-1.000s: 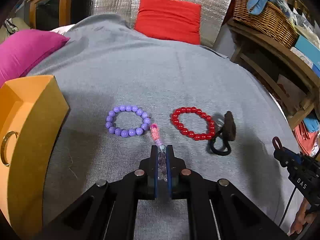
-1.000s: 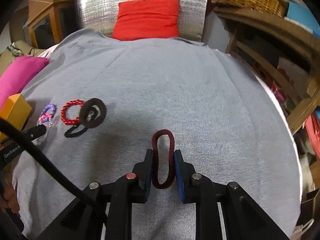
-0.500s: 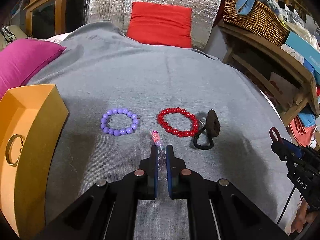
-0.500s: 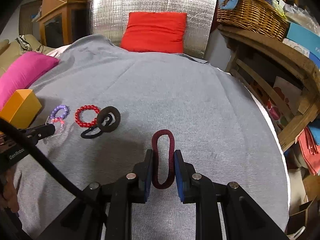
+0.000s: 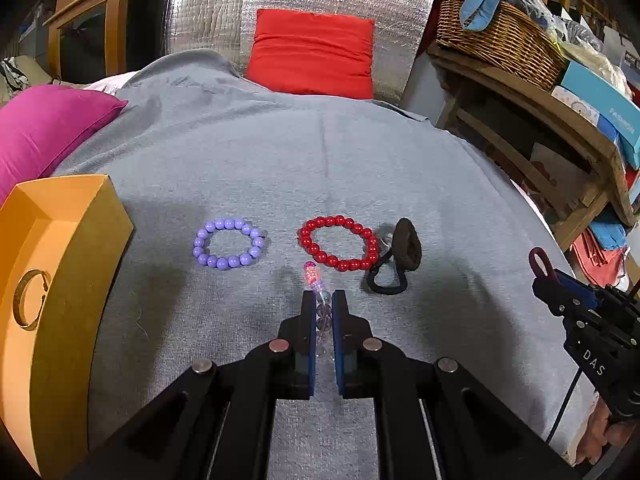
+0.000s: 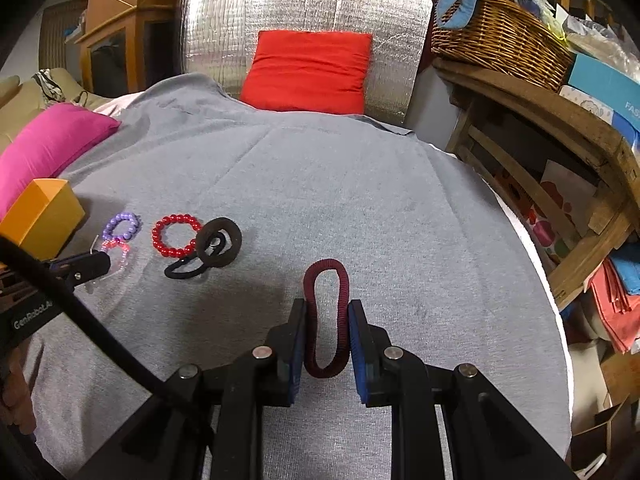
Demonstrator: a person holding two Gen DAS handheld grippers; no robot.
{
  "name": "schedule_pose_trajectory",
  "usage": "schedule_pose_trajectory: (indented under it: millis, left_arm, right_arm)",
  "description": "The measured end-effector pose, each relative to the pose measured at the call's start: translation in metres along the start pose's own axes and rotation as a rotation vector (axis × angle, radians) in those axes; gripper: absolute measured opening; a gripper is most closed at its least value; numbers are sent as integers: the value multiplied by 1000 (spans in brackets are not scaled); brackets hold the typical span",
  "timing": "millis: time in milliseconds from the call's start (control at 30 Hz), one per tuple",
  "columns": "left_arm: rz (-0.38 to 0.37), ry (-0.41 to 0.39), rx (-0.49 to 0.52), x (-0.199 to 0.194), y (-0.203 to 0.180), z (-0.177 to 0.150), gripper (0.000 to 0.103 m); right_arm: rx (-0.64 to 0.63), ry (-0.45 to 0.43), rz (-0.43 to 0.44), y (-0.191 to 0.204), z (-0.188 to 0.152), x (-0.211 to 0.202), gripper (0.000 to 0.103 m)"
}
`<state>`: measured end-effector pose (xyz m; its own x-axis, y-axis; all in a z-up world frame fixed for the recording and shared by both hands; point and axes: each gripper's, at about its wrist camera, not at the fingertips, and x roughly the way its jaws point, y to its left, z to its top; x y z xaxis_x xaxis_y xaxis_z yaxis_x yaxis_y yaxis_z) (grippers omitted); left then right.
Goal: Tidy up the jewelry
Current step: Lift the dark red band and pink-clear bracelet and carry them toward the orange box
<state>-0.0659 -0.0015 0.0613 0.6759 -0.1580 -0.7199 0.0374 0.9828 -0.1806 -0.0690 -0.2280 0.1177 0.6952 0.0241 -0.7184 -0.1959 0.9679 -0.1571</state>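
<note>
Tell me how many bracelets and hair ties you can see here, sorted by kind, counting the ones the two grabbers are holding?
Beaded bracelets: 3, purple bracelet, red bracelet, clear pink bracelet in the left gripper.
Hair ties: 3, maroon hair tie in the right gripper, brown hair tie, black hair tie.
Gold bangle: 1, in the orange box.
Total: 7

home | grey-covered bed point(image 5: 320, 160) | red cushion point(image 5: 314, 54) | wicker basket point(image 5: 496, 48) on wooden shelf point(image 5: 532, 108)

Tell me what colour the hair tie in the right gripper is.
Dark maroon: the hair tie is pinched in the right gripper, clearest in the right wrist view.
</note>
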Motion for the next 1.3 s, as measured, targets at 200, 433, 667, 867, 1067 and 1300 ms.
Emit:
schedule_pose_trajectory:
  millis: [200, 433, 667, 867, 1067, 1300]
  left_arm:
    - [-13, -12, 1, -8, -2, 1, 7]
    - [-20, -31, 14, -19, -5, -1, 7]
    - [-16, -47, 17, -28, -3, -2, 7]
    - [-2, -71, 23, -39, 1, -1, 7]
    - [15, -86, 21, -49, 10, -3, 8]
    - [32, -104, 17, -60, 21, -4, 8]
  right_arm:
    - [-4, -6, -4, 1, 0, -2, 22]
    - [-14, -14, -6, 6, 0, -5, 22]
    - [-32, -25, -9, 14, 0, -9, 22]
    - [-49, -34, -1, 24, 1, -11, 22]
    - [-74, -49, 7, 38, 3, -15, 22]
    - [-101, -66, 16, 56, 4, -18, 22]
